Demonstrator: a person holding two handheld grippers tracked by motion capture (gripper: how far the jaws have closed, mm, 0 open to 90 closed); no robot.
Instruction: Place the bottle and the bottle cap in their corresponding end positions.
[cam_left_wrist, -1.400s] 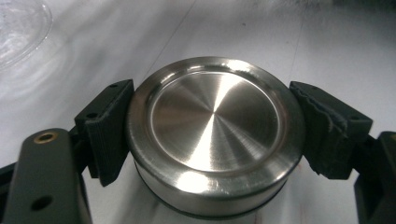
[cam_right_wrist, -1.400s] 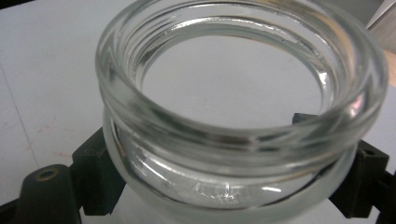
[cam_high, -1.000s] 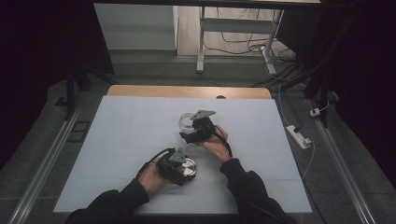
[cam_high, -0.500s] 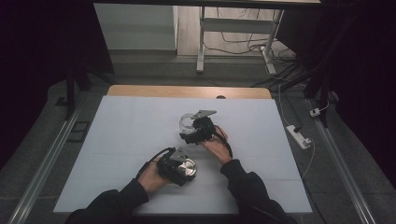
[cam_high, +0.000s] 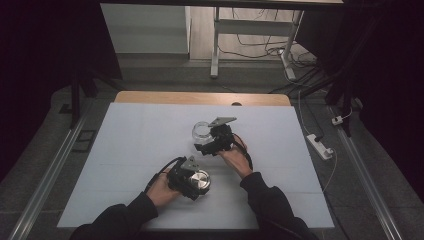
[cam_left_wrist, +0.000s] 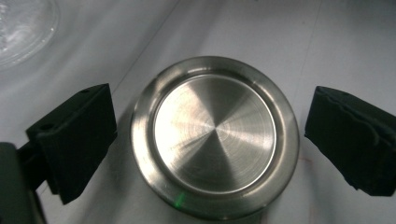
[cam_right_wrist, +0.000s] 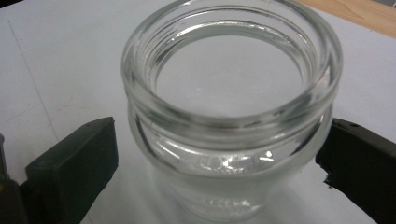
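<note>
Two things are in hand here: a round brushed-steel lid (cam_left_wrist: 215, 135) and a clear, empty glass jar (cam_right_wrist: 231, 107), both resting on the white table surface (cam_high: 125, 150). The lid lies flat, near the surface's front edge and a little right of its middle; the jar stands upright, mouth open, farther back toward the wooden strip at the far edge.

The left gripper (cam_high: 192, 181) sits over the lid. Its jaws have just been opening and now stand apart, one on each side of the lid with bare surface showing between each pad and the rim. The right gripper (cam_high: 209, 142) is at the jar. Its jaws have also just been opening; they flank the jar's shoulder, the left pad clearly off the glass, the right one close beside it, not clamping so far as the right gripper view shows.

Judging from this, the step is a release: lid and jar set down apart. To finish it well, each hand should draw back along the line of its jaws or lift straight up, not sweep sideways, since a pad catching the rim would skid the lid or tip the jar. The jar side calls for more care, as glass slides easily on this smooth surface.
</note>
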